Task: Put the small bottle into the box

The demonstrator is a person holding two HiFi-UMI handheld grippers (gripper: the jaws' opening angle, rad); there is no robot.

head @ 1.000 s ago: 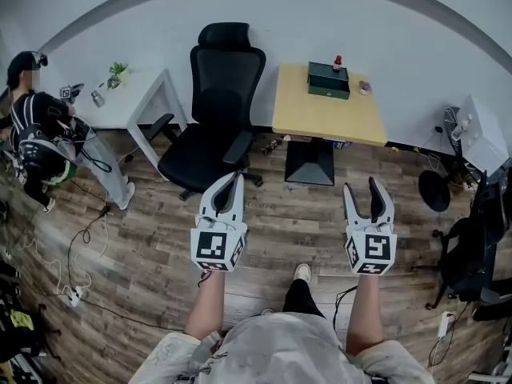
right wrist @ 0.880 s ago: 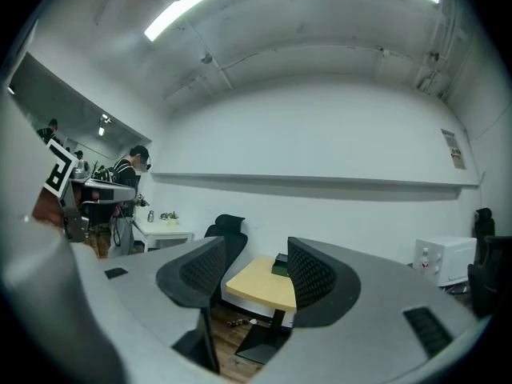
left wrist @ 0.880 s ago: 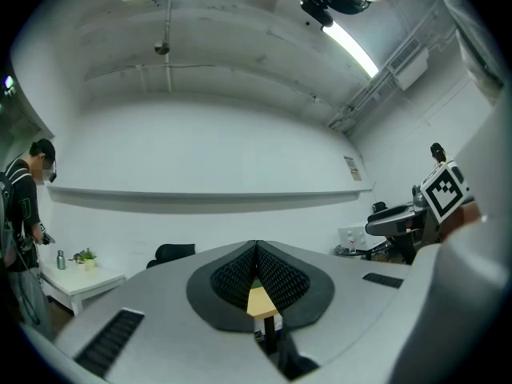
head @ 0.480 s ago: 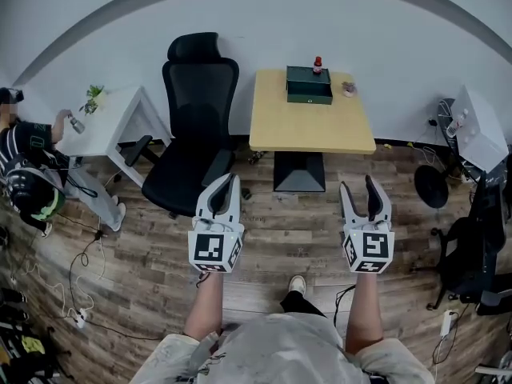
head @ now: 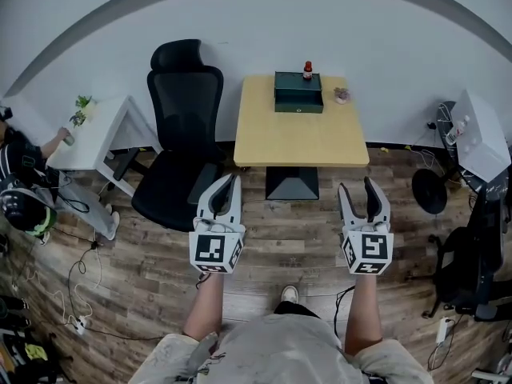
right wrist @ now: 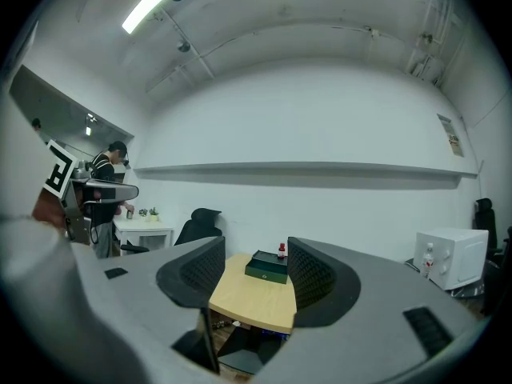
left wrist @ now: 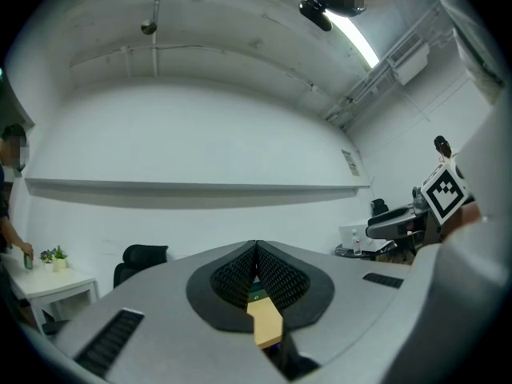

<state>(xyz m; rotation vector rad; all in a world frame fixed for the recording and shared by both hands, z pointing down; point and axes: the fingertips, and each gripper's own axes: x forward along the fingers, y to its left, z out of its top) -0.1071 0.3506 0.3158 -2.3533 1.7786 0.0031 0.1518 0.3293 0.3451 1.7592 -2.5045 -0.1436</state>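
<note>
A dark green box (head: 298,92) sits at the far edge of a light wooden table (head: 300,138). The small bottle (head: 307,71), dark with a red cap, stands just behind the box. In the right gripper view the box (right wrist: 268,266) and the bottle (right wrist: 282,251) show between the jaws, far off. My left gripper (head: 227,186) is held over the floor well short of the table, jaws closed together and empty. My right gripper (head: 363,190) hangs level with it, open and empty. The left gripper (left wrist: 256,250) sees only a sliver of table (left wrist: 265,323).
A black office chair (head: 180,134) stands left of the table, with a white side table (head: 92,130) and a person (head: 20,190) further left. A white appliance (head: 482,134) and a dark chair (head: 472,246) are at the right. Cables (head: 80,294) lie on the wood floor.
The table, box and bottle have slid left and nearer in the head view as the person walks toward them. Both grippers keep their pose and state.
</note>
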